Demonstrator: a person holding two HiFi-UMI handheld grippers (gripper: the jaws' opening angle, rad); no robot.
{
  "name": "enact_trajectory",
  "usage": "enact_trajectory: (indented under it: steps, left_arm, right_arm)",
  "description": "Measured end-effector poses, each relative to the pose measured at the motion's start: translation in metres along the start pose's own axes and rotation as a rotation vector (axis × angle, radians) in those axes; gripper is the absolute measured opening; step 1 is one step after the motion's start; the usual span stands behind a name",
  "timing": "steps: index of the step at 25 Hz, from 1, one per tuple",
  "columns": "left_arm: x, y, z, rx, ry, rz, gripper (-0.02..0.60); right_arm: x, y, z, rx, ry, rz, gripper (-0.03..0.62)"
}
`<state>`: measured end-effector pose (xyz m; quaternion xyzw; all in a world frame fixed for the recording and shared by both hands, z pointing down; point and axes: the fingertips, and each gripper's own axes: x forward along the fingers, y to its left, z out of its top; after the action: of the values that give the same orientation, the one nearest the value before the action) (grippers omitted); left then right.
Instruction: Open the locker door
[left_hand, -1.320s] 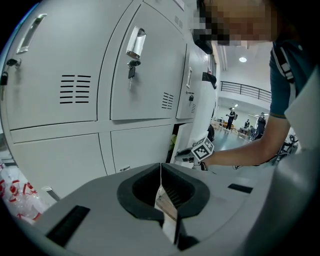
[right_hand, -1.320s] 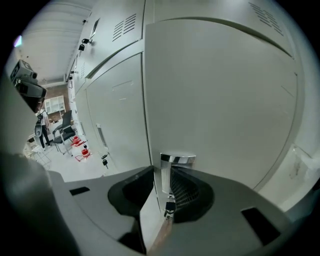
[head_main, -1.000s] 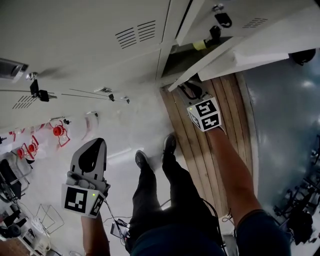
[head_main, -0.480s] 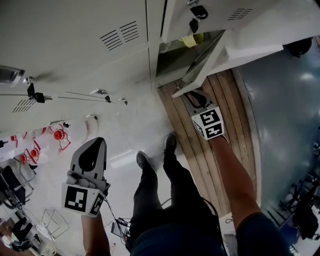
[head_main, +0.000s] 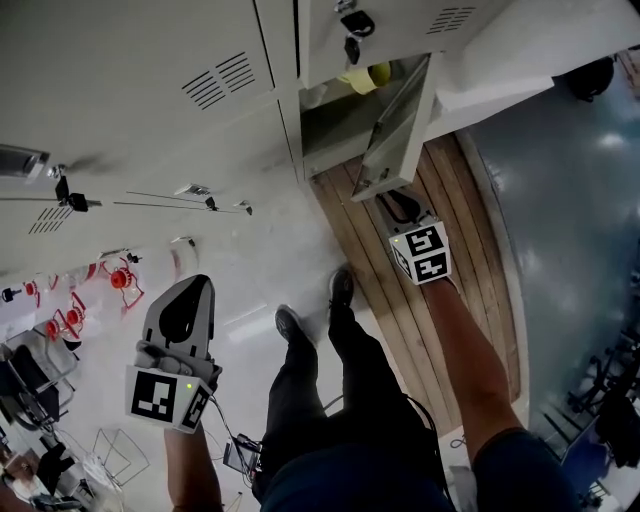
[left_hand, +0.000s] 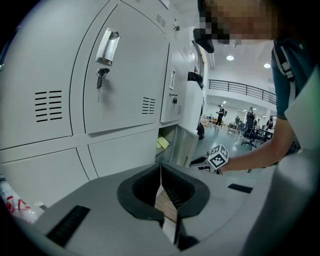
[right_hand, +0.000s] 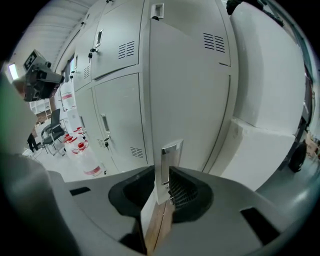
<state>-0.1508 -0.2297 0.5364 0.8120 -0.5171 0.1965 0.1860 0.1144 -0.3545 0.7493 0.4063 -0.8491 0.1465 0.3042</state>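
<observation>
The grey locker door (head_main: 398, 128) stands part open, swung out over the wooden floor strip. My right gripper (head_main: 392, 203) holds the door's lower free edge. In the right gripper view the door (right_hand: 187, 100), with its metal handle plate (right_hand: 169, 159), fills the gap between the jaws of this gripper (right_hand: 162, 189). Those jaws have just been closing on the door edge. A yellow thing (head_main: 366, 77) lies inside the open locker. My left gripper (head_main: 187, 296) hangs low at the left, away from the lockers, shut with nothing in it (left_hand: 161, 186).
Closed lockers (head_main: 190, 90) with keys in their locks line the wall to the left. Clear bottles with red fittings (head_main: 120, 278) stand on the floor at the left. My shoes (head_main: 340, 288) are beside the wooden strip (head_main: 455, 210). A white block (head_main: 530, 45) adjoins the lockers on the right.
The locker door has swung further open, showing more of the inside. My right gripper moved with it, down and to the right. The left gripper stayed about where it was.
</observation>
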Motion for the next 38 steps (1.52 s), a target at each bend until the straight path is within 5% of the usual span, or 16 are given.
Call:
enact_trajectory:
  steps: [30, 38]
  left_arm:
    - [-0.035, -0.007, 0.046, 0.033, -0.033, -0.01, 0.018]
    - [-0.058, -0.008, 0.06, 0.035, -0.057, -0.007, 0.018]
  right_arm:
    - [-0.061, -0.067, -0.046, 0.174, 0.17, -0.243, 0.078]
    - [-0.09, -0.055, -0.028, 0.209, 0.158, -0.261, 0.078]
